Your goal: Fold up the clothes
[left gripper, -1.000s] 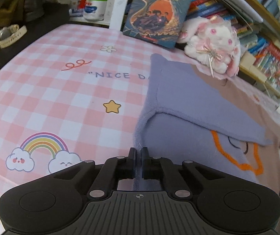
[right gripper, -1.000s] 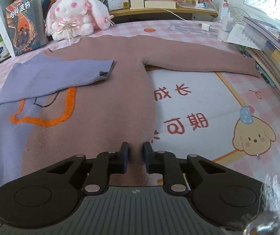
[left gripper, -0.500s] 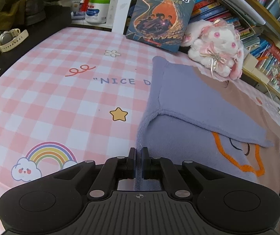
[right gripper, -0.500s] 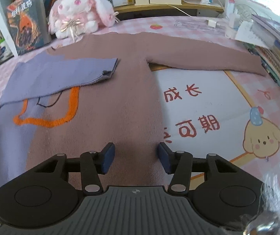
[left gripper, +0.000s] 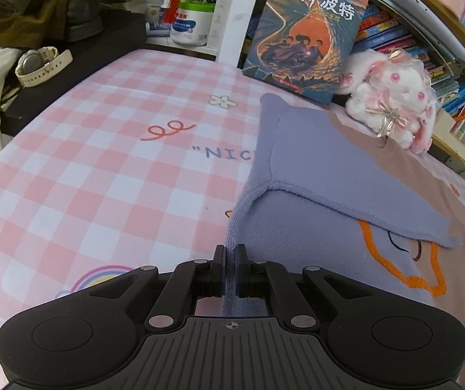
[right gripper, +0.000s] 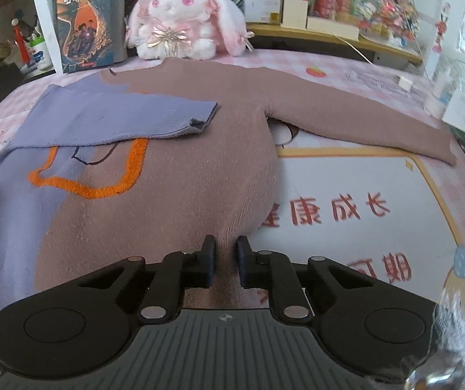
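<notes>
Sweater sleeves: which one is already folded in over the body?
The lavender sleeve. It lies across the sweater chest, cuff toward the middle. The brown sleeve stretches straight out over the printed tablecloth, unfolded.

The black body of each tool hid the near hem of the brown-and-lilac knitted sweater (right gripper: pixel 174 201); the folded lilac sleeve (left gripper: pixel 329 175) covered part of its orange outline motif (right gripper: pixel 112 182); the pink checked cloth's (left gripper: pixel 102 175) "NICE" lettering ran under it.
</notes>
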The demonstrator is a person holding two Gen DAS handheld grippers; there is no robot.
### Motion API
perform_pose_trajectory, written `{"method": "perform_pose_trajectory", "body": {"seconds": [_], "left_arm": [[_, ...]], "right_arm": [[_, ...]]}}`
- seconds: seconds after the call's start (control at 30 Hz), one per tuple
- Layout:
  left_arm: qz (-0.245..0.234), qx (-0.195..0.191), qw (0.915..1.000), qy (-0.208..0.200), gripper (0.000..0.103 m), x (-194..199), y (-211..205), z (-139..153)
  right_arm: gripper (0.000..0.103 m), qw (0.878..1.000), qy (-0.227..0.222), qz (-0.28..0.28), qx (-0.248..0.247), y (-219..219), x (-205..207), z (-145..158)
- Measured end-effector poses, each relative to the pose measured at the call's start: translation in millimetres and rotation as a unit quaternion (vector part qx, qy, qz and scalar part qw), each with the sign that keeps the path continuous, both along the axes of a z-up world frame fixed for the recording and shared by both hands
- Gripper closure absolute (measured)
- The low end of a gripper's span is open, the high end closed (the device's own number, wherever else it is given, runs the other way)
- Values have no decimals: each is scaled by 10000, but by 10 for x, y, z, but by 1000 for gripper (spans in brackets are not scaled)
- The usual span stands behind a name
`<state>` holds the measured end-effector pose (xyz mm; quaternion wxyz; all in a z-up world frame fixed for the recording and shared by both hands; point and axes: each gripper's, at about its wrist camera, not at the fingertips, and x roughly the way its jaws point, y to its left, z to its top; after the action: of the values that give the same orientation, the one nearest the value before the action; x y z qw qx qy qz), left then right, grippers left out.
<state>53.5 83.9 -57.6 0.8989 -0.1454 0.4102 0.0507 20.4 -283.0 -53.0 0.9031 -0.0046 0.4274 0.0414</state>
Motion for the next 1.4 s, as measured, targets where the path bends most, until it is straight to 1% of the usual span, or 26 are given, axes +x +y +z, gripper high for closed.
{"method": "perform_pose_trajectory", "body": {"seconds": [0.2,0.23,0.33,0.43,0.47,0.5,0.53,0.57,0.6,0.63,0.7,0.73,0.8,0.83,0.87,0.9,0.97,1.07,1.2,1.3,1.4], "left_arm": [[-44,-18,10000,-14,97,-25,20,0],[-41,-39,10000,8,95,-26,30,4],[-84,-81,9999,36,94,-72,63,41],[-67,1,9999,-106,87,-178,84,129],[-68,30,9998,-187,83,-221,83,168],[-83,47,9996,-270,79,-261,80,206],[-124,46,9993,-359,73,-302,70,242],[-192,41,9989,-434,66,-338,44,274],[-273,39,9984,-492,63,-369,10,302],[-357,40,9979,-532,58,-394,-27,326],[-543,54,9970,-548,55,-425,-119,346],[-638,62,9964,-550,53,-438,-166,352],[-799,114,9952,-556,49,-475,-256,361],[-880,144,9944,-568,43,-498,-299,364],[-956,173,9935,-586,34,-528,-338,363],[-1014,200,9928,-602,31,-562,-373,360],[-1158,296,9910,-599,23,-628,-448,332],[-1385,443,9880,-525,21,-694,-553,269],[-1561,410,9861,-401,21,-726,-624,201],[-1547,372,9863,-438,21,-732,-625,199],[-1420,359,9882,-451,20,-700,-631,199]], "right_arm": [[90,9999,-67,-83,-63,22,-14,-13],[89,9999,-60,-157,-13,3,-36,-2],[84,9991,-65,-384,148,-56,-132,43],[81,9979,-116,-581,244,-102,-273,96],[81,9975,-125,-649,257,-113,-326,109],[78,9969,-128,-729,270,-122,-381,122],[73,9961,-133,-826,277,-126,-437,134],[71,9953,-138,-921,282,-129,-492,146],[65,9946,-147,-992,284,-125,-537,156],[57,9937,-166,-1074,282,-115,-585,168],[48,9920,-223,-1213,270,-83,-676,196],[39,9914,-271,-1256,260,-56,-719,212],[26,9902,-360,-1331,201,8,-791,239],[24,9899,-409,-1346,150,46,-834,252],[22,9896,-456,-1361,100,84,-877,265],[18,9893,-480,-1380,48,114,-908,275],[16,9883,-540,-1425,-62,171,-992,290],[12,9874,-521,-1486,-139,212,-1095,293],[12,9854,-451,-1625,-227,215,-1183,287],[11,9846,-436,-1676,-251,197,-1185,297],[11,9852,-443,-1634,-284,192,-1169,308]]}}
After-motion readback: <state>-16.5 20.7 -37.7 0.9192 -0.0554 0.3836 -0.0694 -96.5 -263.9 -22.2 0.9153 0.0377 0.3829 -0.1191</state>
